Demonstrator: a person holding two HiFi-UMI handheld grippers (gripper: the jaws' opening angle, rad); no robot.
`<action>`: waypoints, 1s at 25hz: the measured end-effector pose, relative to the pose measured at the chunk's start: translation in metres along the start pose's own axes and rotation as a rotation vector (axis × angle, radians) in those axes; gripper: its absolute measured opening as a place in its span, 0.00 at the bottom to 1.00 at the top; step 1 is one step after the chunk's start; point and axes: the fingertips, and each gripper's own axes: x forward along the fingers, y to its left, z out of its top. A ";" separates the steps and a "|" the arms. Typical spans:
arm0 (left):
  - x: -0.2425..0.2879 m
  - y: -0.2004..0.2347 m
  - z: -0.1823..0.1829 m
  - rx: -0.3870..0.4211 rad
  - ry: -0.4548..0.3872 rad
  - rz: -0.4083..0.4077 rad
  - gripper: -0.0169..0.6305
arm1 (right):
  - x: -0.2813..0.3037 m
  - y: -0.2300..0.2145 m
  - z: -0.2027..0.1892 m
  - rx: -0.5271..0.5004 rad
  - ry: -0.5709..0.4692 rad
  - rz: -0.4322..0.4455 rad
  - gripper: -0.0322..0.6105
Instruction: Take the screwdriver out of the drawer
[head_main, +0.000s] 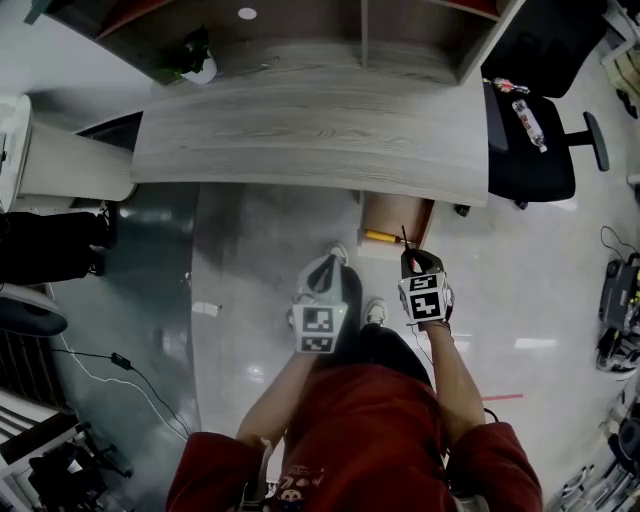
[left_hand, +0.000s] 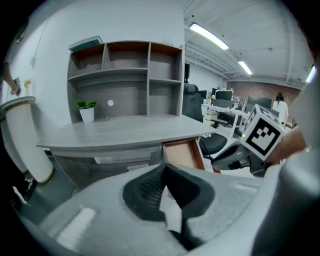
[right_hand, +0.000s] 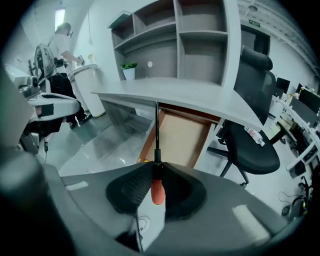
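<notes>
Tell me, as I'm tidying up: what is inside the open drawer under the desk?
In the drawer, a yellow-handled item lies near the front edge; the rest of the visible floor is bare. The desk top hides its back.

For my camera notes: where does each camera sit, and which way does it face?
Head view: on the person's head, facing steeply down at desk, left gripper, right gripper, forearms, red shirt.
Left gripper view: on that gripper, along shut fingers toward desk.
Right gripper view: on that gripper, along fingers gripping the screwdriver.
Shared: the open drawer.
</notes>
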 end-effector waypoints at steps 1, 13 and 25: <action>-0.004 -0.004 0.004 0.003 -0.011 0.001 0.02 | -0.009 0.000 0.000 0.014 -0.017 0.002 0.13; -0.057 -0.069 0.042 0.054 -0.099 -0.006 0.02 | -0.117 -0.024 -0.023 0.138 -0.172 -0.006 0.13; -0.091 -0.094 0.072 0.089 -0.186 -0.016 0.02 | -0.198 -0.036 0.000 0.200 -0.343 -0.032 0.13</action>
